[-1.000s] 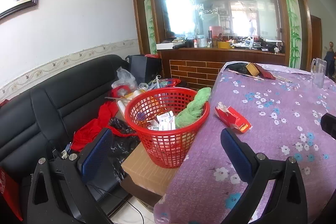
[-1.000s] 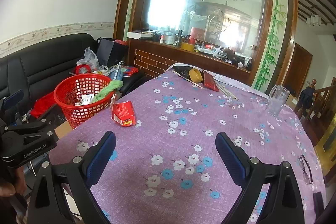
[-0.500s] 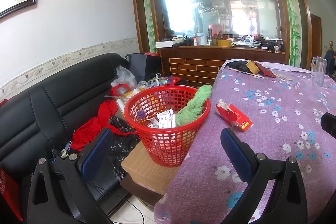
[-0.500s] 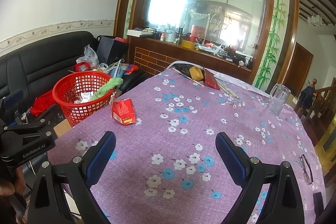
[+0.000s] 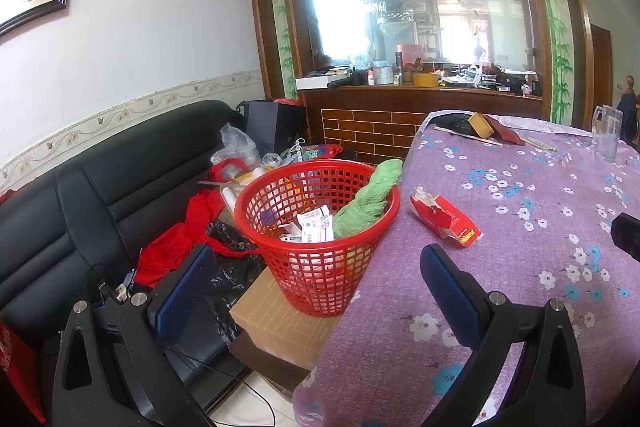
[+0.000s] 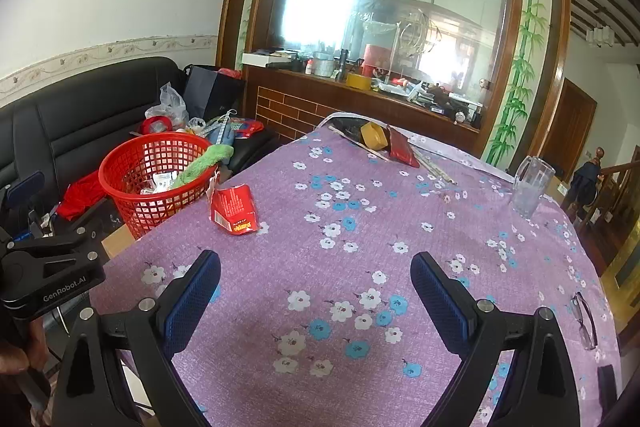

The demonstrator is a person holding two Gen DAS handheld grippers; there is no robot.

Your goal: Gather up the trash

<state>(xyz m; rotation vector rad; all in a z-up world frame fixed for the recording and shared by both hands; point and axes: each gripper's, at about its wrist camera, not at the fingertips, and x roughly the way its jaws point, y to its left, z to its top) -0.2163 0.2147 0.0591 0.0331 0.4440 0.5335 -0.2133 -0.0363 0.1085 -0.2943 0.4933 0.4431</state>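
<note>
A torn red carton lies on the purple flowered tablecloth near its left edge; it also shows in the right wrist view. A red mesh basket stands on a cardboard box beside the table and holds small packets and a green cloth; the right wrist view shows the basket too. My left gripper is open and empty, in front of the basket. My right gripper is open and empty above the cloth, well short of the carton.
A black sofa with red fabric, bags and clutter stands left of the basket. At the table's far end lie a yellow box, a red wallet and sticks. A glass pitcher stands far right; spectacles lie at the right edge.
Both views have shifted slightly; the basket and carton sit a little lower and nearer in each frame. Both grippers stay open and empty.
</note>
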